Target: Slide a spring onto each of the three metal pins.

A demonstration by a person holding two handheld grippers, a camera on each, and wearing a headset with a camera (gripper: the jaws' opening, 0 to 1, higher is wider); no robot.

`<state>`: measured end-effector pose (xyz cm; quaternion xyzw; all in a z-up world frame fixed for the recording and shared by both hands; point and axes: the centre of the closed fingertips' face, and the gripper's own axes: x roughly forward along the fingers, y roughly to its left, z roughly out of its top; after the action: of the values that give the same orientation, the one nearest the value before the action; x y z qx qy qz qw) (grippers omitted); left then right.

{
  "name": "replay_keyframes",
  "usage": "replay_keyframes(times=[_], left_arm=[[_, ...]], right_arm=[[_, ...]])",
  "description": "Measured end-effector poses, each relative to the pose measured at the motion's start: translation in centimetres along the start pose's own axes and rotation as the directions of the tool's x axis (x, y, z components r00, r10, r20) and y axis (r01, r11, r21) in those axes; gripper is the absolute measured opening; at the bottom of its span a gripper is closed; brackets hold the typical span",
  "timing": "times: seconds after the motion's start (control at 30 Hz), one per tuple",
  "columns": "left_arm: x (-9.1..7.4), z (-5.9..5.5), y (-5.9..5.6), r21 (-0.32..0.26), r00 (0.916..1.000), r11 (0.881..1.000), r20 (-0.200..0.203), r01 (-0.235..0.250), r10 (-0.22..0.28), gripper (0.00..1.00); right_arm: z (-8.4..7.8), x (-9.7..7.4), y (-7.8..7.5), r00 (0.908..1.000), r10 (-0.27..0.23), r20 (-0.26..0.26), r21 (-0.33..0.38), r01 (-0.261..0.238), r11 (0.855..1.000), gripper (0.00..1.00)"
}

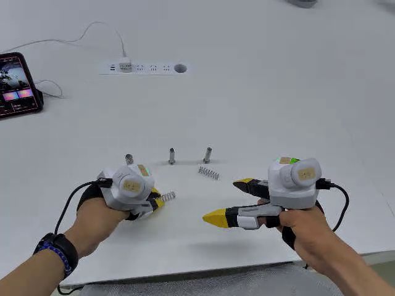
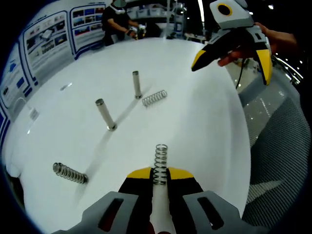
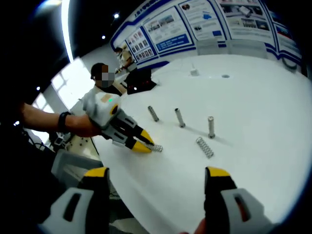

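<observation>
Left gripper pinches a spring, right gripper hangs wide open, and a loose spring lies just beside the rightmost of three metal pins.

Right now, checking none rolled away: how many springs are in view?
3. One spring is around the pin nearest the left gripper, a second spring is clamped in that gripper, a third spring lies on the table by the far pin.
</observation>
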<state>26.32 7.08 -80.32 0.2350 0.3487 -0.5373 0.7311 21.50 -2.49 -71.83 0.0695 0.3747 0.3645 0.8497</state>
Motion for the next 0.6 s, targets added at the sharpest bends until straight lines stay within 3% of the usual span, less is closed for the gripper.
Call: replay_keyframes(times=[0.17, 0.47, 0.6], left_arm=[[-0.5, -0.5, 0.1, -0.039, 0.9999, 0.999, -0.007, -0.01, 0.009, 0.1], [-1.7, -0.6, 0.1, -0.118, 0.9995, 0.993, 0.02, -0.021, 0.023, 0.1], [-2.4, -0.5, -0.4, -0.133, 0.9991, 0.991, 0.039, -0.009, 0.015, 0.1]], right_arm=[[0.1, 0.1, 0.3, 1.0, 0.008, -0.003, -0.012, -0.008, 1.0, 0.81], [0.3, 0.2, 0.5, 0.9999, 0.014, 0.001, -0.015, -0.014, 1.0, 0.81], [0.2, 0.1, 0.6, 0.9999, 0.017, 0.001, -0.014, -0.017, 1.0, 0.81]])
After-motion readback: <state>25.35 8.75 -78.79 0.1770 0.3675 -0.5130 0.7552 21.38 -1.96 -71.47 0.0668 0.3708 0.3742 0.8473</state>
